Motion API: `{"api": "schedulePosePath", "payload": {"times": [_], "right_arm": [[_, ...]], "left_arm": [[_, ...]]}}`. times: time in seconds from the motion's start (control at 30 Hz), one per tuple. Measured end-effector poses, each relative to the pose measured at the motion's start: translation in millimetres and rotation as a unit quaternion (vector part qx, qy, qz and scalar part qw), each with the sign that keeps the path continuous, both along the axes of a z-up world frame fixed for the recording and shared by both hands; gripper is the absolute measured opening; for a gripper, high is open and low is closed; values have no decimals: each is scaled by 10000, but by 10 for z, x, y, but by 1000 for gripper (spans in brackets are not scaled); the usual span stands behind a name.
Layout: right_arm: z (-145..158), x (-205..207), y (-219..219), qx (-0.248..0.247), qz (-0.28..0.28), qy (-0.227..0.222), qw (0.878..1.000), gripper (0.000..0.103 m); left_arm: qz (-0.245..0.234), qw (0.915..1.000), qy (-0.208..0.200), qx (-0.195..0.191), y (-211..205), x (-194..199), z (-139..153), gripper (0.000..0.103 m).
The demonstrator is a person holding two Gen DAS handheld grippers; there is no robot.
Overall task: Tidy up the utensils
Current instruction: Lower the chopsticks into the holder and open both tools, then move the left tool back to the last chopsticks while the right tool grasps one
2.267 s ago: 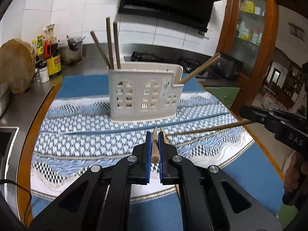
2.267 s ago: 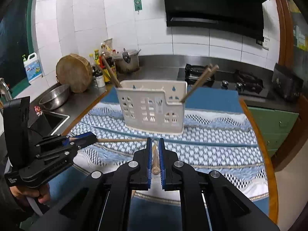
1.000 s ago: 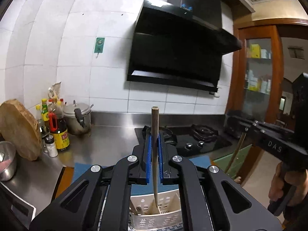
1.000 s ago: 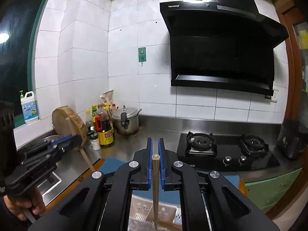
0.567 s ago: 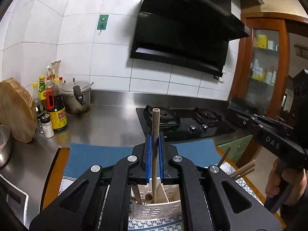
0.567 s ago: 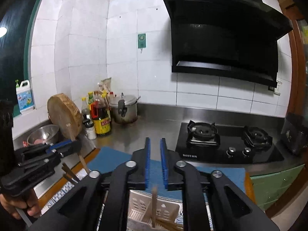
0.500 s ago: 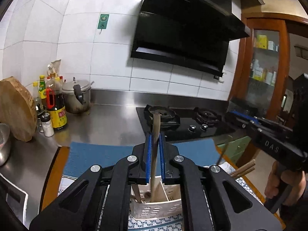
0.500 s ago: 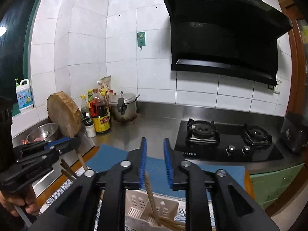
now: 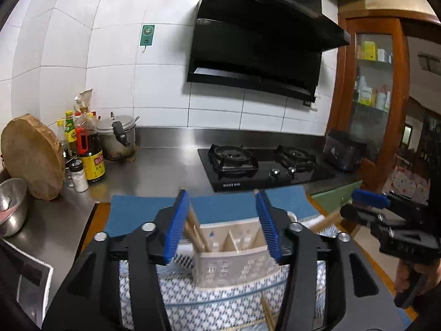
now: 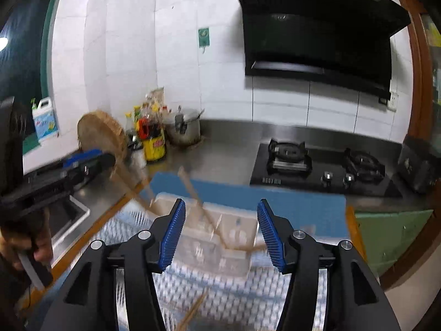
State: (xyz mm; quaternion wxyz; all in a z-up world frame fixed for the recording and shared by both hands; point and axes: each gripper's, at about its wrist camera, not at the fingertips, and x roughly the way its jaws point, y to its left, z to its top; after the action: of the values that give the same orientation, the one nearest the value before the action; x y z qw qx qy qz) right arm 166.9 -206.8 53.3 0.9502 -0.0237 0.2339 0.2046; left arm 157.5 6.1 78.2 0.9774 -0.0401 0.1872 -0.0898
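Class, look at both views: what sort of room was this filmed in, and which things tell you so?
Most likely a home kitchen: a gas hob set in a steel counter, a black extractor hood above it, and sauce bottles beside a pot.

Black range hood (image 9: 261,47) over gas hob (image 9: 261,165); pressure cooker (image 9: 117,136), sauce btls (image 9: 89,149) & round chopping block (image 9: 30,157) at left.

A white caddy (image 9: 234,264) sits on a blue-and-white patterned cloth (image 9: 220,303) over a blue mat (image 9: 132,209).
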Motion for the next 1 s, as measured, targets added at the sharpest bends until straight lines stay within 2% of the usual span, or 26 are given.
{"api": "schedulePosePath", "payload": {"times": [0.2,0.43,0.57,1.0], "right_arm": [[-469,-424,-19,-119,1,577,9983,56],[-1122,-852,24,-145,-55,1429,9896,56],[-1422,-1056,128,-137,-20,1792,9837,52],[-1890,-1302,479,-183,168,2400,9704,33]], "left_arm": [[21,9995,286,143,15,-334,-280,70],[153,9963,813,216,75,-606,-740,75],[267,9941,1014,277,102,-710,-936,78],[567,9879,1445,68,229,-882,-1312,80]]}}
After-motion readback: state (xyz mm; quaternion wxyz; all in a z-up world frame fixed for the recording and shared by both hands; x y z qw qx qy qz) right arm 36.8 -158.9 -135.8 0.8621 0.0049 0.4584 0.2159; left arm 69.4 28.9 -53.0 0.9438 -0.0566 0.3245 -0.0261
